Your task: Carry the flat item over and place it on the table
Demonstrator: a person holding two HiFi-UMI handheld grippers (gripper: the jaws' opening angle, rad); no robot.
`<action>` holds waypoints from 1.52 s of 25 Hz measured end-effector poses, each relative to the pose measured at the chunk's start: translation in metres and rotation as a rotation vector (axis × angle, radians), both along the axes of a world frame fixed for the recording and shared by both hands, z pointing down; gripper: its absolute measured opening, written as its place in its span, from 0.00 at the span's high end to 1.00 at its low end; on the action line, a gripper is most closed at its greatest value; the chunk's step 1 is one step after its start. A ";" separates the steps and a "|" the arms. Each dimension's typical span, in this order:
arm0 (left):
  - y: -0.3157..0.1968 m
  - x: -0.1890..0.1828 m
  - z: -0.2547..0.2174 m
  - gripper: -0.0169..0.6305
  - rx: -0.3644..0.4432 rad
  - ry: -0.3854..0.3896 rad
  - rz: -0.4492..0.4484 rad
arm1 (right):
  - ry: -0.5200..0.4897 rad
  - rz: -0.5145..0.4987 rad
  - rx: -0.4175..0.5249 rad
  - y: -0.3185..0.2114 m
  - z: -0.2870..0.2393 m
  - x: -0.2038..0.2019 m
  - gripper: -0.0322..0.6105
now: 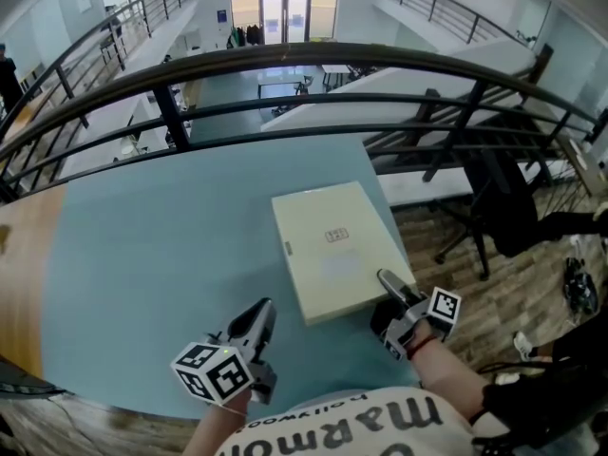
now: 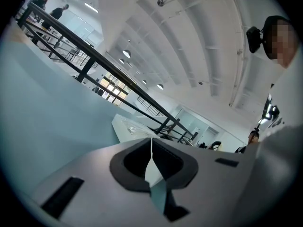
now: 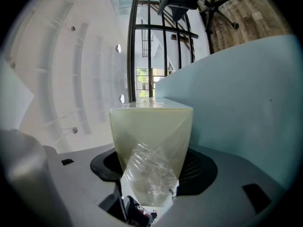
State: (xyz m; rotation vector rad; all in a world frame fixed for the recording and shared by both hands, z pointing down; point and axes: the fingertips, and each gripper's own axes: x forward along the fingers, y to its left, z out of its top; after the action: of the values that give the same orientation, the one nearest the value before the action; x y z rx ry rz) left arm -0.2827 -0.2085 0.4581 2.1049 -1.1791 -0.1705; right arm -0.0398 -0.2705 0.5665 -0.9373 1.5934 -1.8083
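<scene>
A flat cream box wrapped in clear film lies on the light blue table, right of its middle. My right gripper is shut on the box's near right corner. In the right gripper view the box fills the gap between the jaws, beside the table top. My left gripper hovers near the table's front edge, left of the box and apart from it, jaws shut with nothing held. In the left gripper view its pads meet at the left gripper tip, and the box lies ahead.
A curved black railing runs behind the table, with an atrium below. A black office chair stands on the wooden floor to the right. The table's left part is a wood-coloured strip. The person's torso is at the front edge.
</scene>
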 end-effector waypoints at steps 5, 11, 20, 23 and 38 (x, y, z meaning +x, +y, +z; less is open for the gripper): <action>-0.001 0.000 0.004 0.96 0.001 0.001 -0.001 | 0.024 0.044 -0.038 -0.005 0.007 0.005 0.49; 0.000 0.000 0.002 0.96 0.007 0.008 0.003 | 0.067 0.084 -0.082 -0.006 0.002 0.007 0.49; 0.003 -0.003 0.004 0.96 -0.002 0.007 -0.011 | 0.142 0.047 -0.192 0.000 0.010 -0.004 0.45; 0.004 -0.003 0.004 0.96 -0.009 0.000 -0.015 | 0.154 0.038 -0.222 0.001 0.013 -0.006 0.44; 0.011 0.008 -0.010 0.96 0.005 -0.016 -0.033 | 0.225 -0.015 -0.432 0.015 0.027 -0.004 0.36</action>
State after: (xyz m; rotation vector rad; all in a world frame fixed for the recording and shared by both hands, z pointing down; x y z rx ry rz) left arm -0.2744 -0.1977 0.4485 2.0956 -1.2245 -0.1726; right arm -0.0439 -0.2554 0.5937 -1.3658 1.3566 -2.1692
